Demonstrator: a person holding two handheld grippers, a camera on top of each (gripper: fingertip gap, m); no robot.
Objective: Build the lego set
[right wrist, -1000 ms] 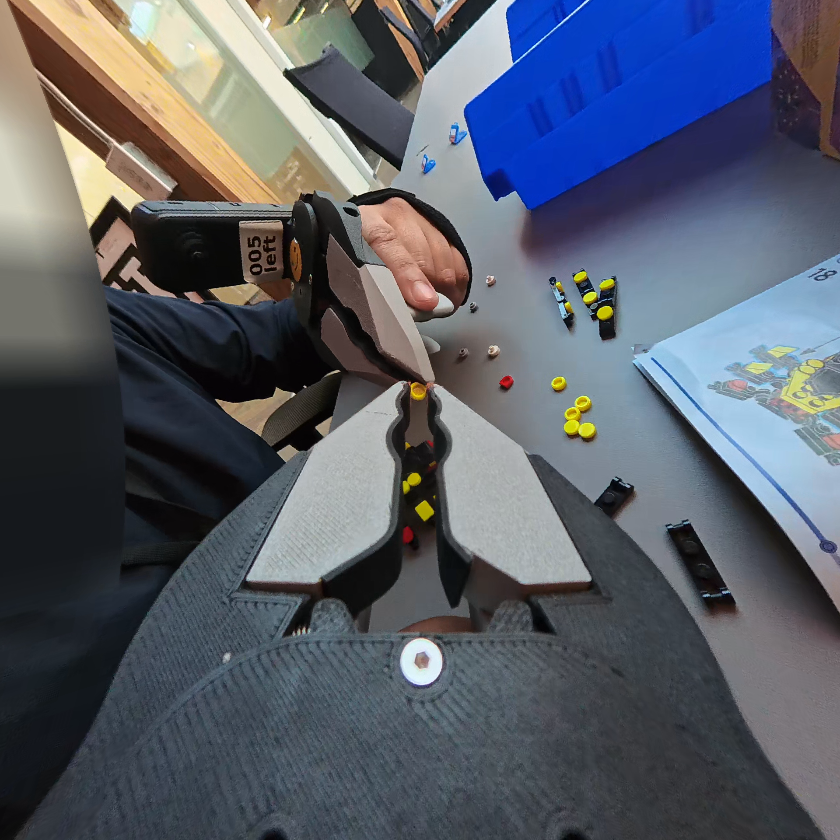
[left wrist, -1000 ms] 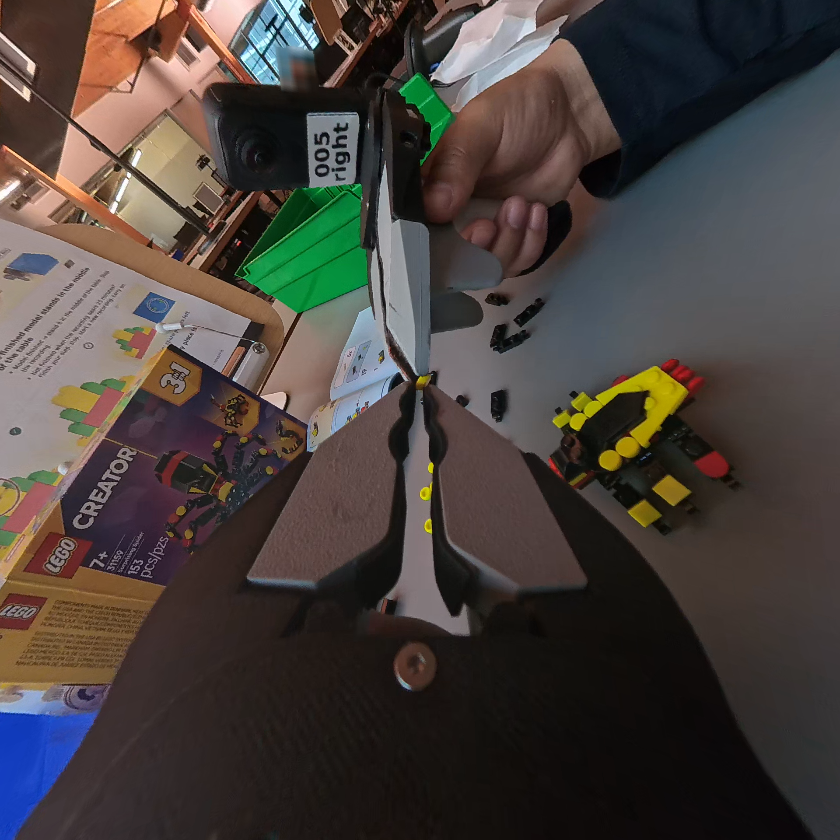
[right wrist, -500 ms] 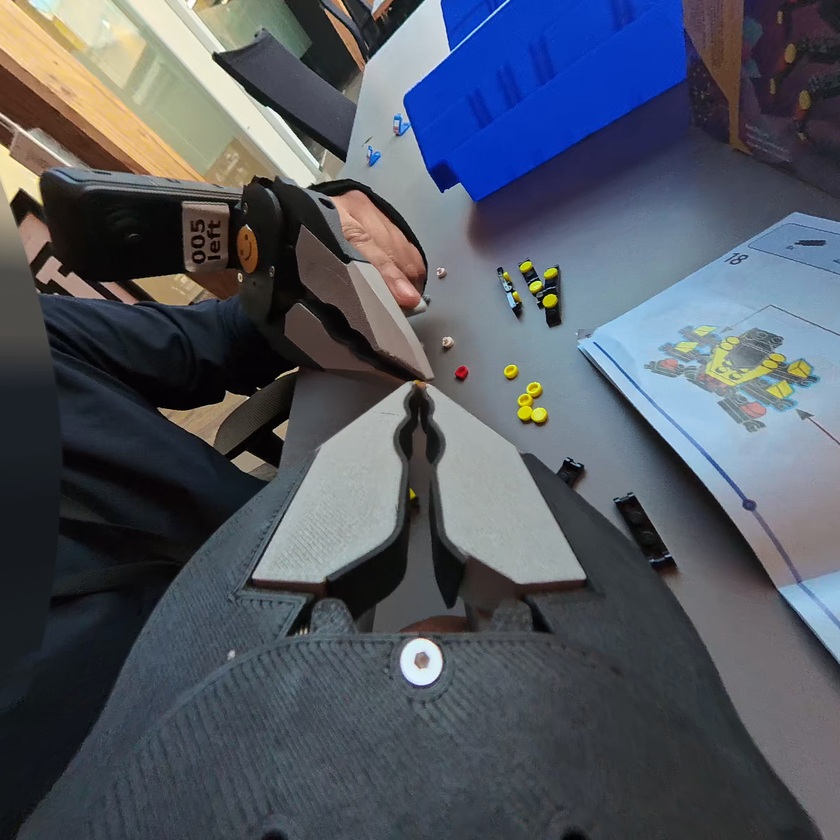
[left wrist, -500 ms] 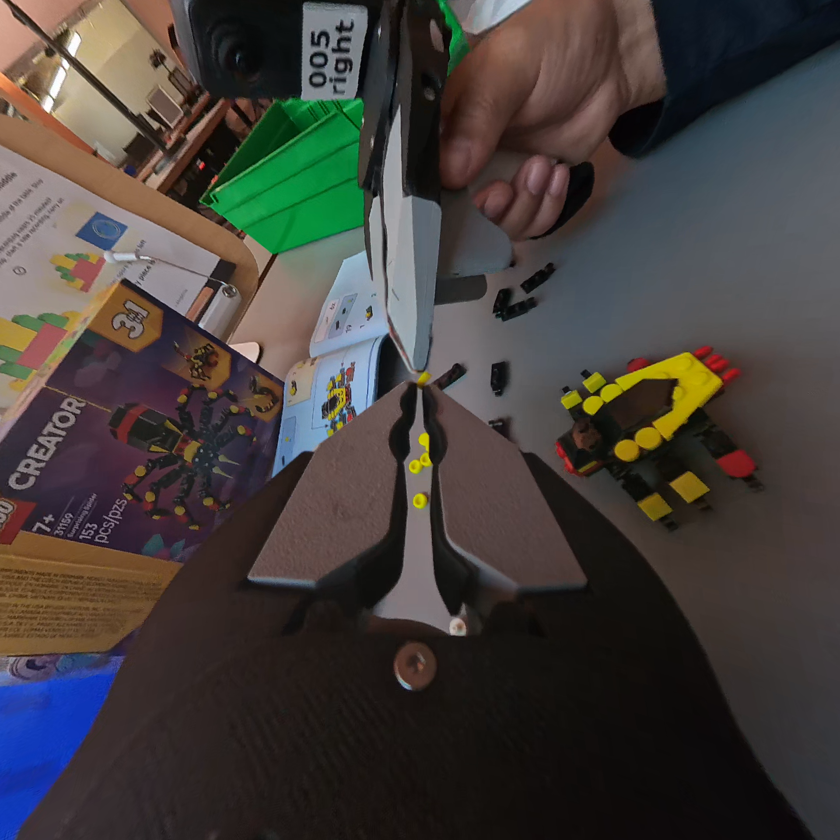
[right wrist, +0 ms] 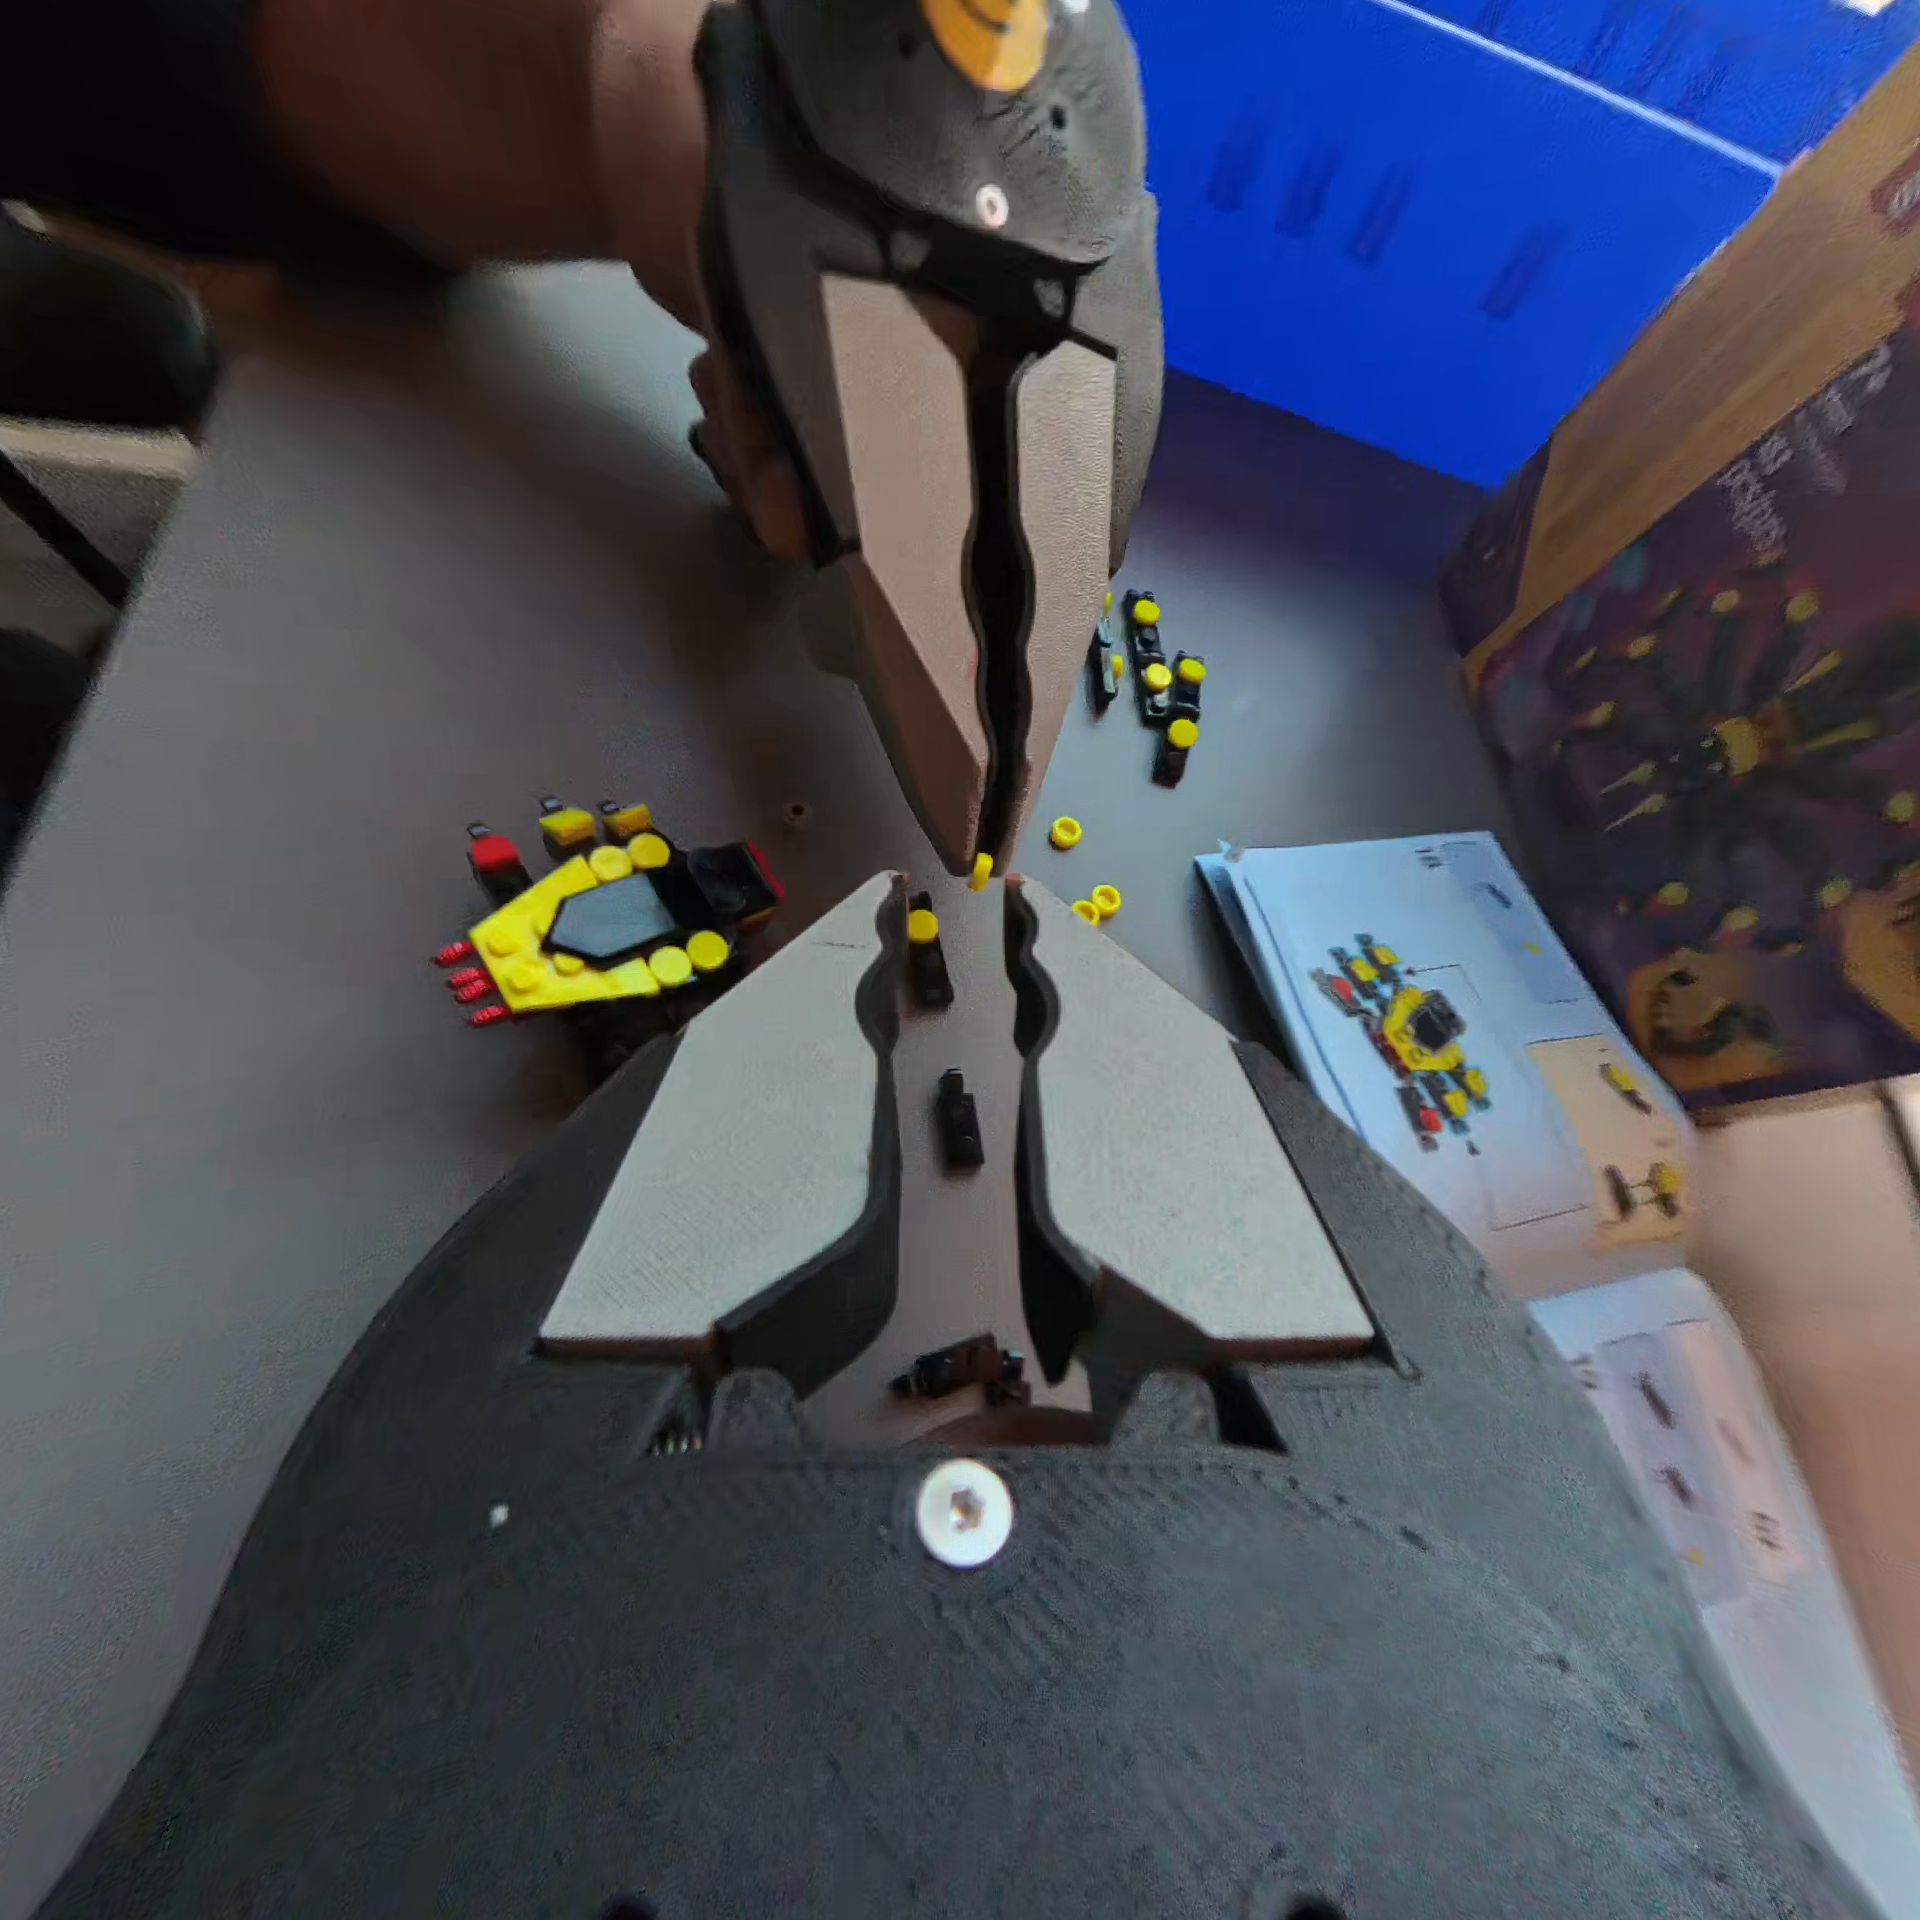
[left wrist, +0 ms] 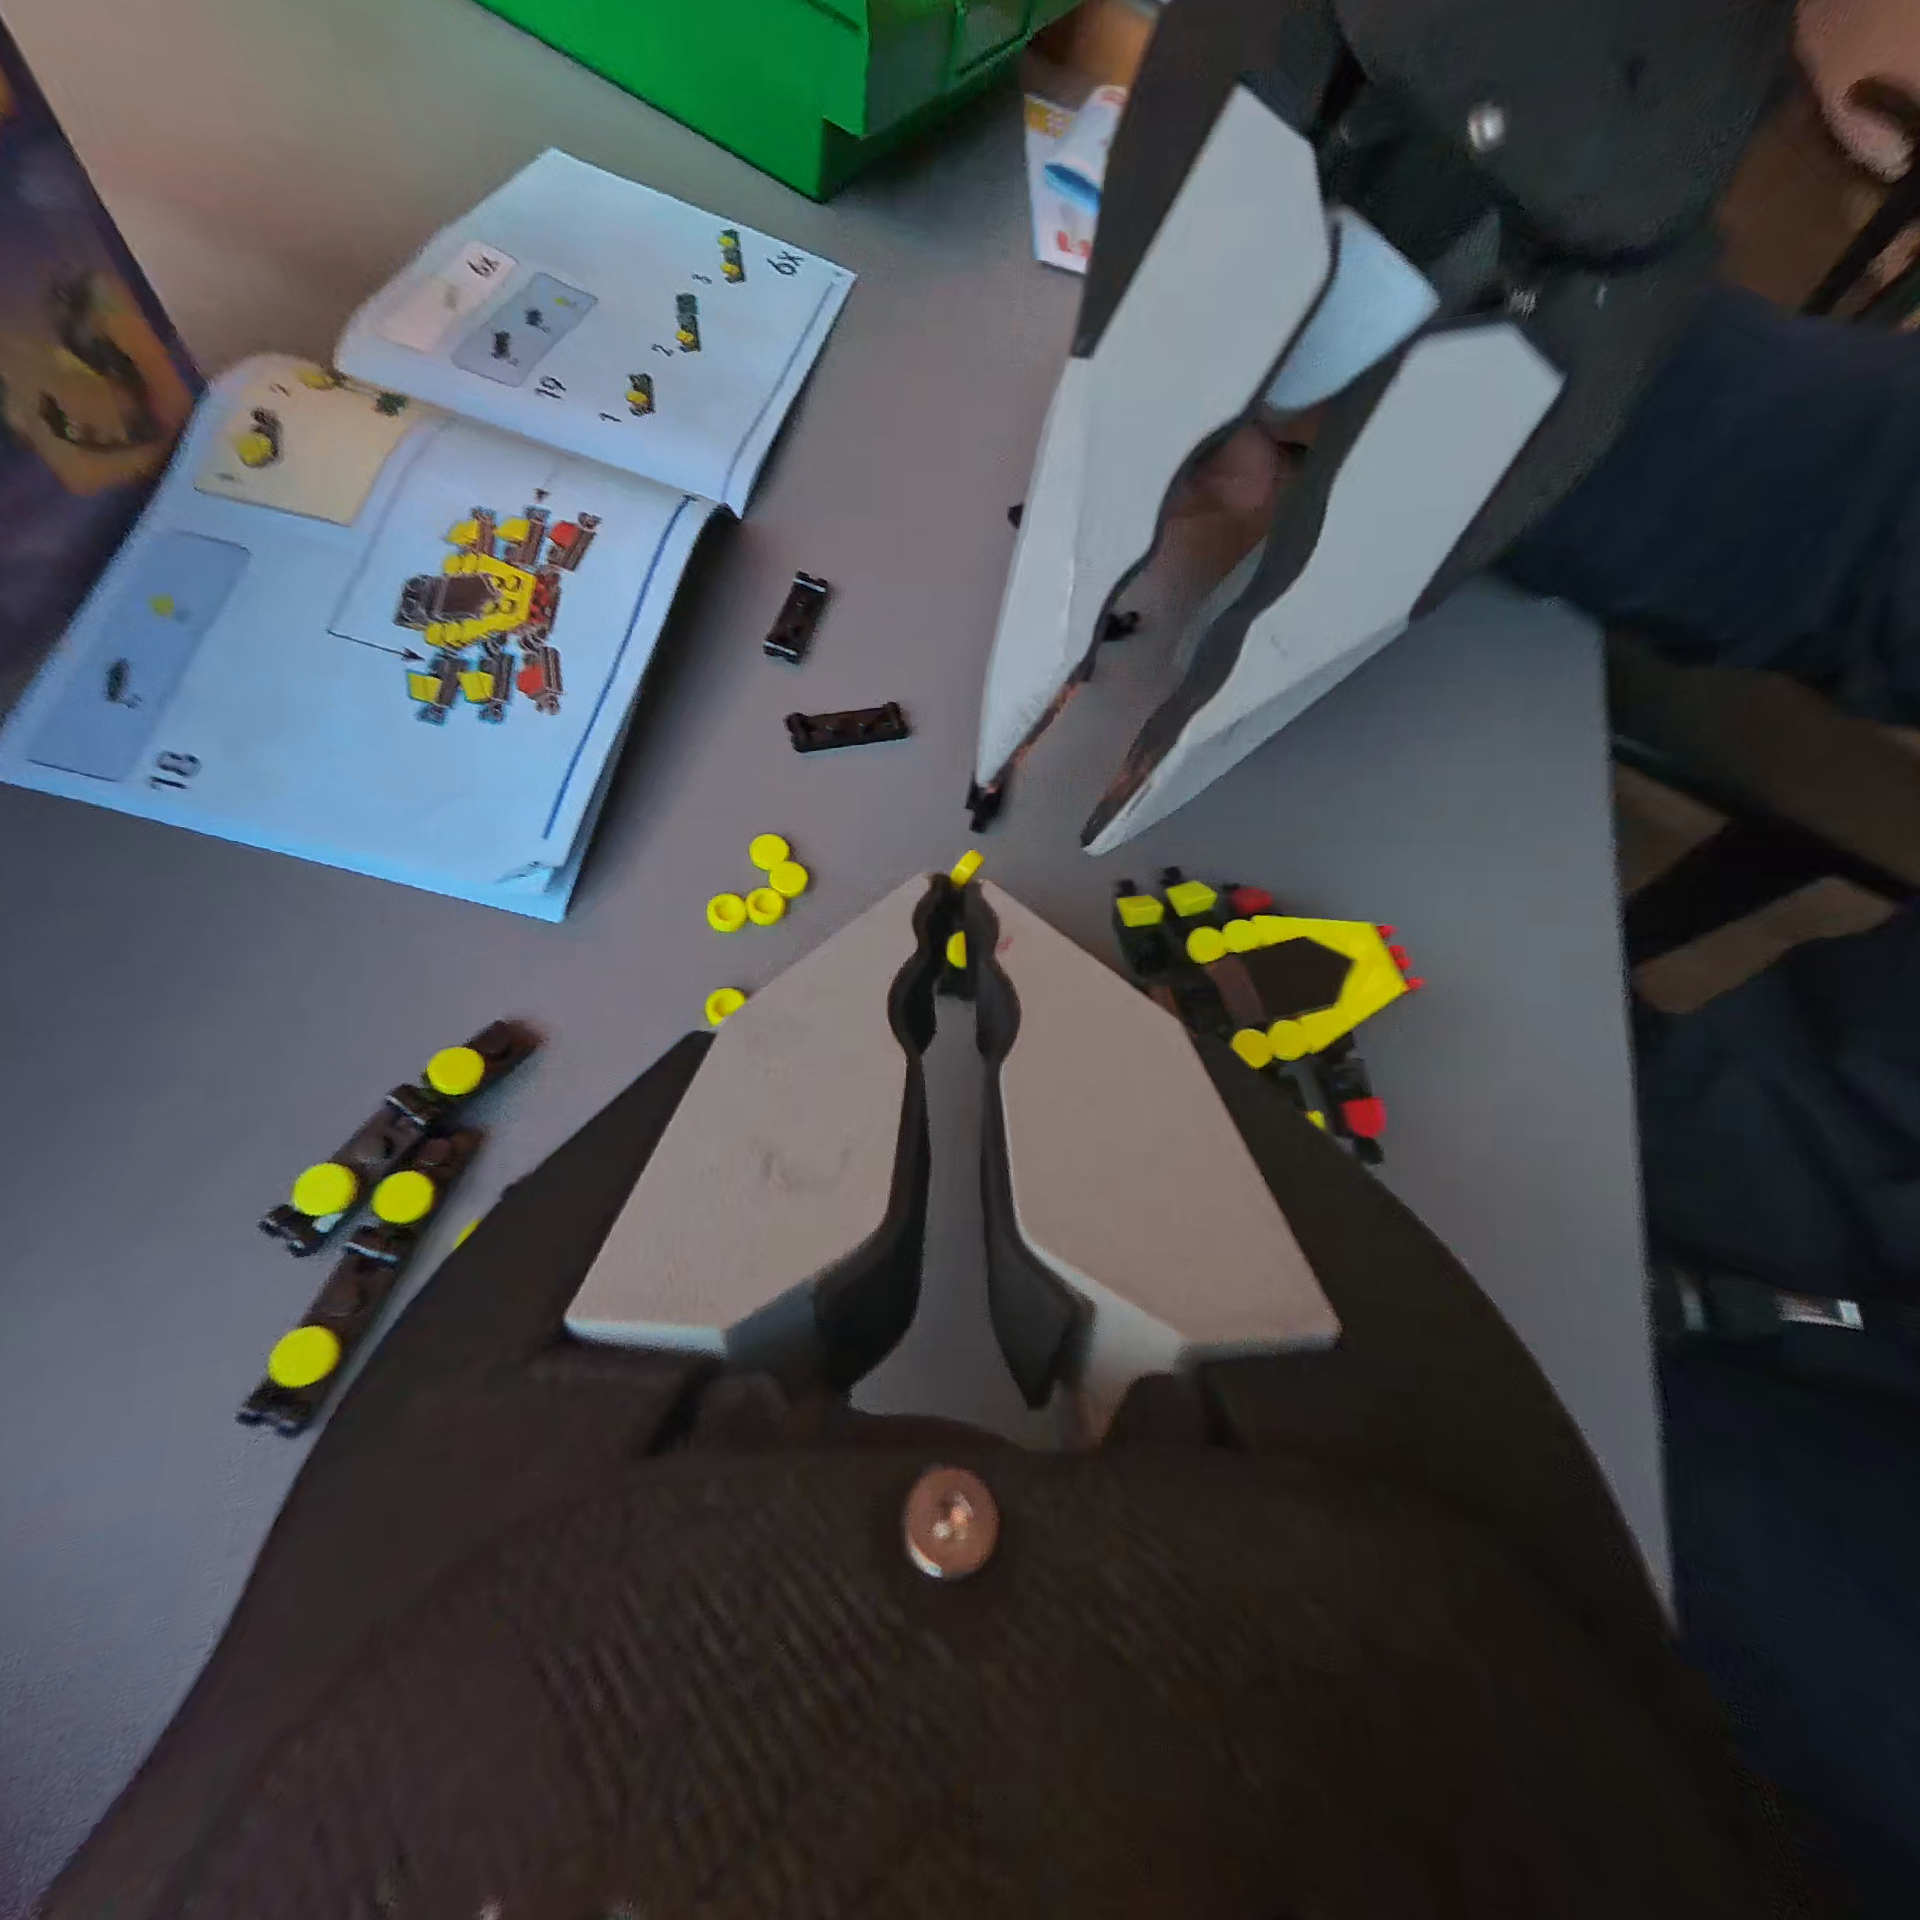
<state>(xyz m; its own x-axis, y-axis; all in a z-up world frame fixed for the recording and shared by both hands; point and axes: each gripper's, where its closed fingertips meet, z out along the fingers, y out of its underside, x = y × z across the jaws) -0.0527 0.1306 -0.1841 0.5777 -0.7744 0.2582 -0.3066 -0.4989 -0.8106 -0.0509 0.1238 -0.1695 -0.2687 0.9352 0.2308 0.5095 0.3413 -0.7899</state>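
Right now my left gripper (left wrist: 956,883) has its fingers pressed together on a small round yellow stud (left wrist: 966,869), pinched at the very tips above the grey table (left wrist: 1455,831). My right gripper (right wrist: 951,883) faces it tip to tip with its fingers parted and nothing between them; through the gap I see black pieces (right wrist: 956,1117) lying on the table, one topped with a yellow stud. The half-built model (left wrist: 1278,987), yellow and black with red tips, sits on the table just right of my left fingertips; from the right wrist view it lies to the left. A cluster of loose yellow studs (left wrist: 764,888) lies near the left side of those fingertips, and further left are black strips carrying yellow studs (left wrist: 374,1195). Two small black plates (left wrist: 847,725) rest between the studs and the open instruction booklet (left wrist: 312,644), which lies flat at the upper left. Behind the booklet stands a green bin (left wrist: 810,73). From the right wrist view, a blue bin (right wrist: 1403,229) and the set's box (right wrist: 1714,727) stand at the far right.
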